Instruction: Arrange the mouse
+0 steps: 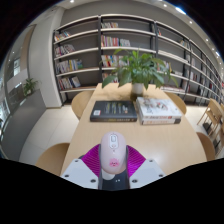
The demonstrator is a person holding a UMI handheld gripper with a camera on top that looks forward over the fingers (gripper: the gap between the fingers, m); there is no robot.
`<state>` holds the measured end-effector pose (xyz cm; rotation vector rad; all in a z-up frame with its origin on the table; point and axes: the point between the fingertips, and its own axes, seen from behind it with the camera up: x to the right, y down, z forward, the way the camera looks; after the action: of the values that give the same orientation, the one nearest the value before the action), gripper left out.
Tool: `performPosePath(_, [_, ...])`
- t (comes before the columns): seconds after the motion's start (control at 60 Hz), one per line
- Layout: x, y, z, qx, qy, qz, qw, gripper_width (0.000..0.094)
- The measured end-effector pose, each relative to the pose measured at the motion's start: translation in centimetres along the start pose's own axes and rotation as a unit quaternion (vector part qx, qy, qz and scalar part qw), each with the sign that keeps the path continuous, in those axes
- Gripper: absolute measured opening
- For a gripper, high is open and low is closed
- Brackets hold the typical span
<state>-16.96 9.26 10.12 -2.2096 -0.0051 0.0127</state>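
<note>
Between the tool's (pixel 111 163) pink pads (pixel 92 160), held above the wooden bench (pixel 150 140) short of the books (pixel 114 111), sits a white mouse (pixel 112 151), gripped at both flanks. Judged light, rigid, smooth-shelled; flank hold suits it.

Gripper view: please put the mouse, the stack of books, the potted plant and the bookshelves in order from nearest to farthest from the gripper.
1. Mouse: between the fingers of the gripper, on the table.
2. Stack of books: beyond the mouse, to the right on the table.
3. Potted plant: at the table's far end.
4. Bookshelves: against the far wall, behind the plant.
</note>
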Motion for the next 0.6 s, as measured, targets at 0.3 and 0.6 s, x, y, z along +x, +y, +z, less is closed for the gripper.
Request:
performPosePath(0.3, [-3.1,11.5,3.8,-0.084,0.01,-0.023,0.996,0.0311])
performPosePath(0.6, [-1.9,9.3,1.6,-0.093,0.019,0.015,0.995,0.0831])
